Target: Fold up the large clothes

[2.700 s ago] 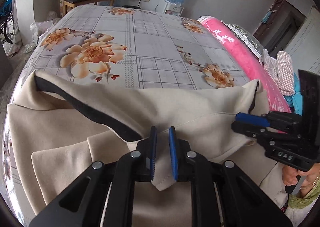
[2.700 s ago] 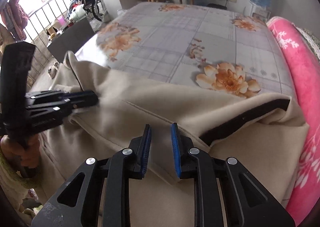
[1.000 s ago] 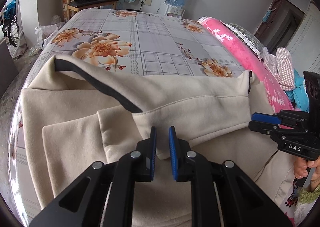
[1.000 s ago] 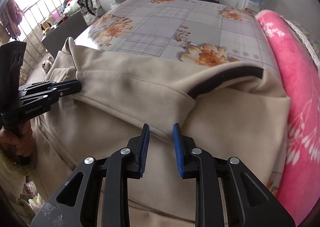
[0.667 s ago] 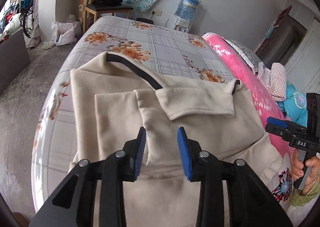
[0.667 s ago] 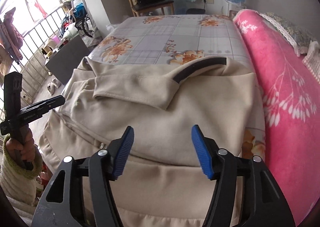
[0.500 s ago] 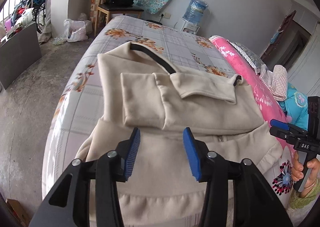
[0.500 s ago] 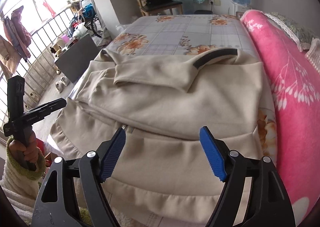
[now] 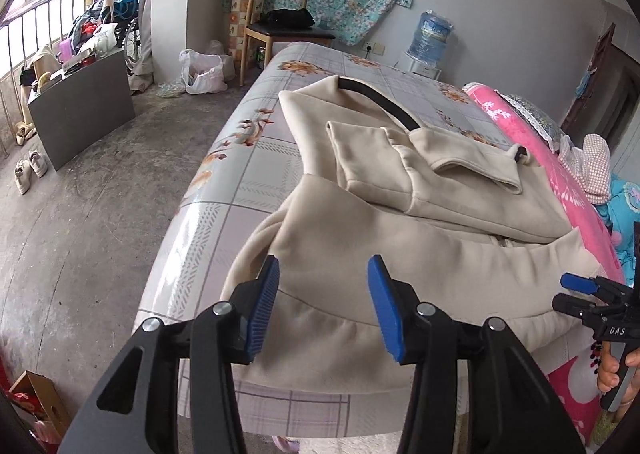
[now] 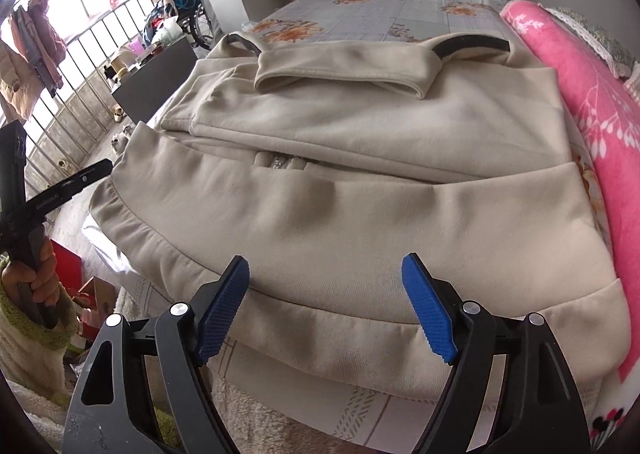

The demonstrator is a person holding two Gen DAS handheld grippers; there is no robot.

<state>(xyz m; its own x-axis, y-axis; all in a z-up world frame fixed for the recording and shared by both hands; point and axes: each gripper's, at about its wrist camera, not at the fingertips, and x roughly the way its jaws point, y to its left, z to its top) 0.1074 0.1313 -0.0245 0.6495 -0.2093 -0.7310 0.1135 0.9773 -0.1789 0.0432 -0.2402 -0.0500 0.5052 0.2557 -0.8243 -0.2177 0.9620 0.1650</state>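
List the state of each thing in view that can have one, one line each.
Coat: partly folded on the bed, top half laid over, hem hanging over the near edge.
Sleeve: folded across the top.
Left gripper: open, holding nothing.
Right gripper: open, holding nothing.
Pink blanket: bunched along the bed's right side.
Chair: upright, dark bag on its seat.

You are working over one beige fleece garment [image 10: 360,214], lying folded near the front edge of the one bed with the flowered grey sheet [image 9: 248,174]. You are holding two black grippers with blue pads: the left gripper [image 9: 324,306] and the right gripper [image 10: 326,306]. One pink blanket [image 10: 580,66] is running along the bed's right edge.
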